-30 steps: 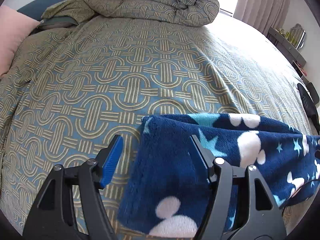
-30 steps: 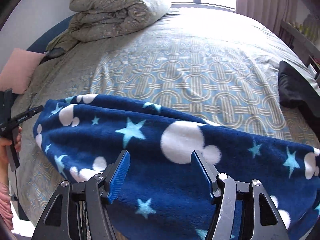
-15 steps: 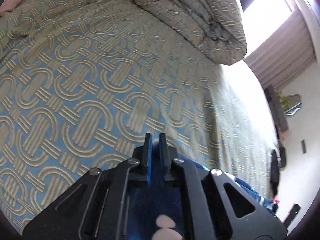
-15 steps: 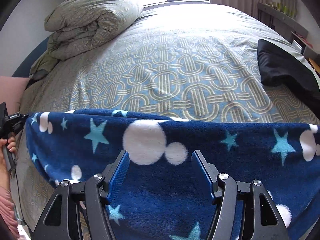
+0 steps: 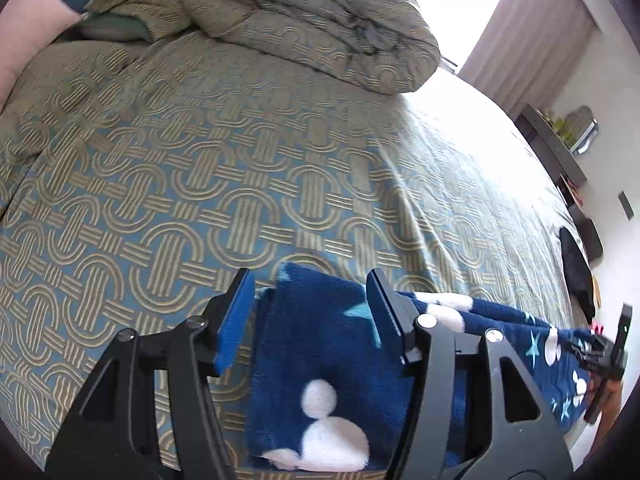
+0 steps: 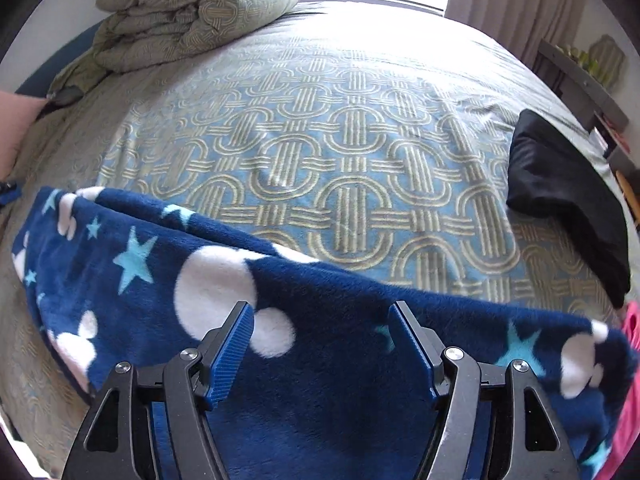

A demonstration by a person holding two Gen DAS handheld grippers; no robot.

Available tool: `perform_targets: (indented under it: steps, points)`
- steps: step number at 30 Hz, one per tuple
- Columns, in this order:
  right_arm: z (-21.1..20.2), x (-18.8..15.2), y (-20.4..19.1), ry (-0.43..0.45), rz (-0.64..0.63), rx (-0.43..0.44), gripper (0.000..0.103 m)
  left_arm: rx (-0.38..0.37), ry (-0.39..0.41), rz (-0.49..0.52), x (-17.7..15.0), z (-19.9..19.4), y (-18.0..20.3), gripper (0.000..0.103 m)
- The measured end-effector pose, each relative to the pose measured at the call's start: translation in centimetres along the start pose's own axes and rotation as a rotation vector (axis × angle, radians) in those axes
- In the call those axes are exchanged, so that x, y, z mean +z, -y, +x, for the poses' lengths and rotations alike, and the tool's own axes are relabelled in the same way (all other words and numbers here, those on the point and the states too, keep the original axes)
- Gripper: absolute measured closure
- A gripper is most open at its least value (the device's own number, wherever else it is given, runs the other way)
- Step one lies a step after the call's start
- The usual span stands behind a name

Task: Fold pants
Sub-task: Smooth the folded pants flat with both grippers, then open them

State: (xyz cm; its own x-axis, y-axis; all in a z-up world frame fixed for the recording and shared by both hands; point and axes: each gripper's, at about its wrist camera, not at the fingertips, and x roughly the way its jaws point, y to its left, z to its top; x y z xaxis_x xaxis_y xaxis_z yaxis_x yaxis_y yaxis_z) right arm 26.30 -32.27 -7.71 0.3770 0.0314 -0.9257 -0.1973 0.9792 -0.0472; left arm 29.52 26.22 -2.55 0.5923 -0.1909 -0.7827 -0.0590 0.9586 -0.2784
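The left gripper (image 5: 308,316) is standing open, having just released the pants (image 5: 320,344) after pinching them; the right gripper (image 6: 320,344) is also opening wider, holding nothing; this fold is probably laid.

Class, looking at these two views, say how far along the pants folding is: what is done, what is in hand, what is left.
Done: the blue fleece pants lie in a long band across the bed, seemingly folded lengthwise. In hand: nothing gripped; the left tool has just been opening over one end, and the right tool has been opening over the middle. Left: folding the band shorter.
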Motion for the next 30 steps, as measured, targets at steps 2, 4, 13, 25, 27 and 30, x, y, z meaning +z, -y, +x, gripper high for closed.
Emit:
perform_targets:
  steps: [2, 4, 13, 25, 27, 30]
  points:
    - [0.9, 0.6, 0.3, -0.014, -0.044, -0.007, 0.020, -0.013, -0.033, 0.077, -0.3, 0.7, 2.1, 0.040]
    - [1.7, 1.2, 0.3, -0.036, -0.079, 0.038, 0.020, -0.015, -0.074, 0.155, -0.8, 1.9, 4.3, 0.040]
    - [2.4, 3.2, 0.6, 0.022, -0.019, 0.089, 0.103, 0.029, -0.208, 0.372, -4.1, 7.2, 10.5, 0.040]
    - [0.4, 0.8, 0.5, 0.005, -0.189, 0.149, 0.011, 0.013, -0.199, 0.375, -4.4, 7.0, 10.5, 0.039]
    - [1.7, 0.5, -0.2, -0.033, -0.203, 0.161, 0.011, 0.016, -0.218, 0.366, -4.6, 7.7, 11.1, 0.039]
    - [4.3, 1.0, -0.5, -0.083, -0.152, 0.127, 0.090, 0.084, -0.203, 0.383, -4.7, 8.9, 11.9, 0.039]
